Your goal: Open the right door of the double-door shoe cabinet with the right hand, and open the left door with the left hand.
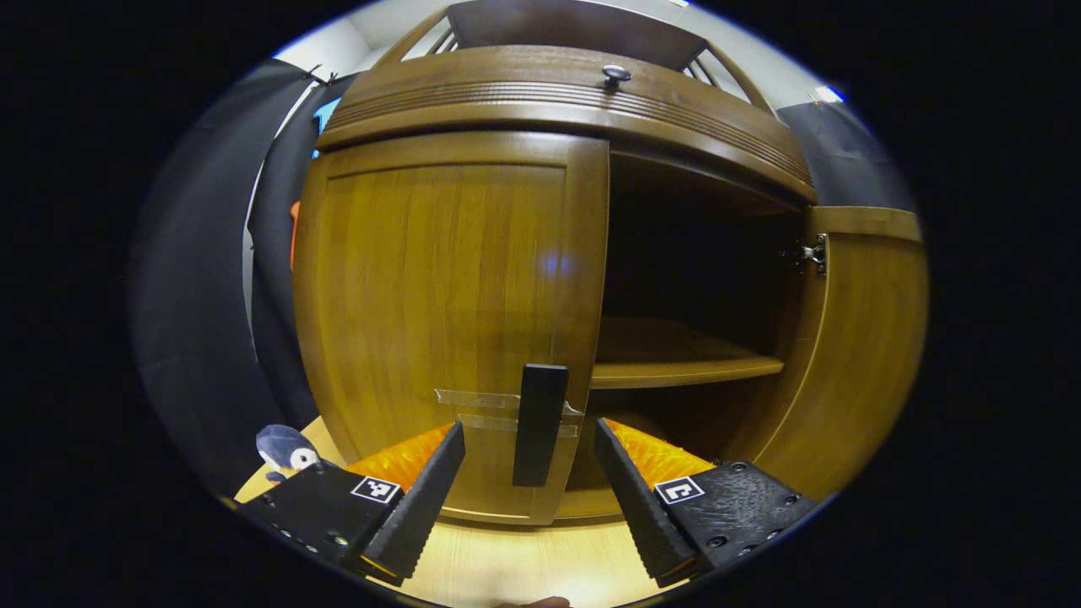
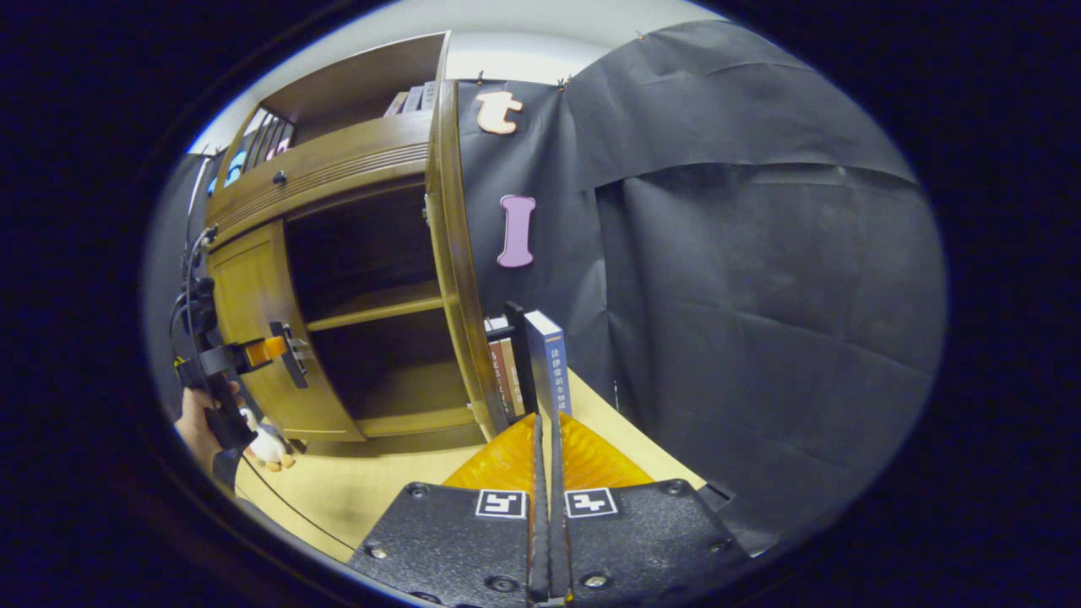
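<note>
Left claw (image 1: 528, 460) gapes astride the shut left door's handle (image 1: 539, 422); right claw (image 2: 545, 481) closed, empty, right door (image 2: 460, 279) swung open ahead-left.

Black cloth wall (image 2: 760, 279) fills 3 o'clock in right gripper view; pale ceiling (image 2: 540, 17) at 12. Light wood tabletop (image 2: 338, 490) at 7. Books (image 2: 545, 363) upright at centre. Left gripper view: penguin toy (image 1: 287, 450) at 8.
</note>
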The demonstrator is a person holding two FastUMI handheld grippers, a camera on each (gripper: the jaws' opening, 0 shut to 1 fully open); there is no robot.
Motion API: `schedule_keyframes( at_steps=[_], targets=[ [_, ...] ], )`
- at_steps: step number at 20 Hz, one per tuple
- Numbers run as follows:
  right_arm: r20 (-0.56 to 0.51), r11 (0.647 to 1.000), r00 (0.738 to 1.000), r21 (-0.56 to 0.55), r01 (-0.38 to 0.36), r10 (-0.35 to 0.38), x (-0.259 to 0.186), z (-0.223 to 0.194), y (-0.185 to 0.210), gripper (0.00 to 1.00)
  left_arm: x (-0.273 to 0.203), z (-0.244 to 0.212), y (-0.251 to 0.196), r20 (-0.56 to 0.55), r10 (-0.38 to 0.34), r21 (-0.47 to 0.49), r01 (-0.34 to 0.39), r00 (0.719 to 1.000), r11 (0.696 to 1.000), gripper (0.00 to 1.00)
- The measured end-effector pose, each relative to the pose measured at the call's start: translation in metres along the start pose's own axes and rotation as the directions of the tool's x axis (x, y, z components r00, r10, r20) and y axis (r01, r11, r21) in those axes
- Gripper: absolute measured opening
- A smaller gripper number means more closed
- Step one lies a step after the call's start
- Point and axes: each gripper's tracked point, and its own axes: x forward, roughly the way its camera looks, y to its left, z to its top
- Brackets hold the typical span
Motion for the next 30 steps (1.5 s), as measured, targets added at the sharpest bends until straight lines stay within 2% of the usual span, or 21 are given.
schedule_keyframes(
  at_steps=[3,4,7,9,11,12,13,14,15,17,20,22,30],
  targets=[
    [0.019,1.000,1.000,-0.004,-0.002,0.002,-0.005,0.003,0.004,0.00,0.022,-0.014,0.002,-0.045,-0.014,-0.027,0.012,0.999,1.000,0.94],
    [0.021,1.000,1.000,-0.007,-0.003,0.003,-0.006,0.004,0.005,0.04,0.025,-0.015,0.004,-0.049,-0.015,-0.031,0.013,0.999,0.999,0.94],
    [0.020,1.000,1.000,-0.012,0.021,-0.021,-0.007,0.003,0.003,0.04,0.040,-0.014,0.007,-0.040,-0.010,0.001,0.010,0.999,1.000,0.93],
    [0.021,0.999,0.999,-0.016,0.037,-0.037,-0.008,0.002,0.004,0.07,0.045,-0.015,0.010,-0.051,-0.009,0.032,0.010,0.999,0.999,0.92],
    [0.037,1.000,0.999,-0.009,0.022,-0.022,-0.012,0.006,0.010,0.12,0.050,-0.017,0.007,-0.052,-0.020,0.043,0.023,0.998,0.999,0.93],
    [0.039,1.000,0.999,-0.010,0.011,-0.011,-0.014,0.007,0.014,0.22,0.051,-0.017,0.002,-0.046,-0.049,0.040,0.051,0.998,0.998,0.79],
    [0.040,1.000,0.999,-0.013,0.001,-0.001,-0.016,0.008,0.017,0.24,0.053,-0.016,0.001,-0.038,-0.057,0.053,0.059,0.998,0.997,0.96],
    [0.041,1.000,0.999,-0.018,-0.004,0.005,-0.018,0.008,0.018,0.32,0.053,-0.016,0.002,-0.032,-0.064,0.070,0.066,0.997,0.995,0.65],
    [0.040,1.000,0.999,-0.025,-0.003,0.004,-0.018,0.008,0.019,0.35,0.054,-0.015,0.003,-0.029,-0.064,0.081,0.066,0.998,0.994,0.74],
    [0.034,0.999,0.999,-0.046,-0.011,0.013,-0.017,0.007,0.025,0.42,0.056,-0.018,0.002,-0.042,-0.077,0.077,0.080,0.996,0.994,0.73],
    [0.038,0.997,0.999,-0.072,-0.022,0.025,-0.019,0.009,0.033,0.46,0.053,-0.017,-0.006,-0.054,-0.119,0.075,0.123,0.991,0.990,0.49],
    [0.047,0.997,0.999,-0.076,-0.024,0.028,-0.020,0.012,0.037,0.46,0.053,-0.018,-0.006,-0.054,-0.114,0.078,0.118,0.992,0.990,0.34],
    [0.022,0.989,0.995,-0.112,-0.099,0.102,-0.017,0.006,0.066,0.46,0.040,-0.024,-0.003,-0.093,-0.122,0.016,0.124,0.988,0.992,0.34]
  ],
)
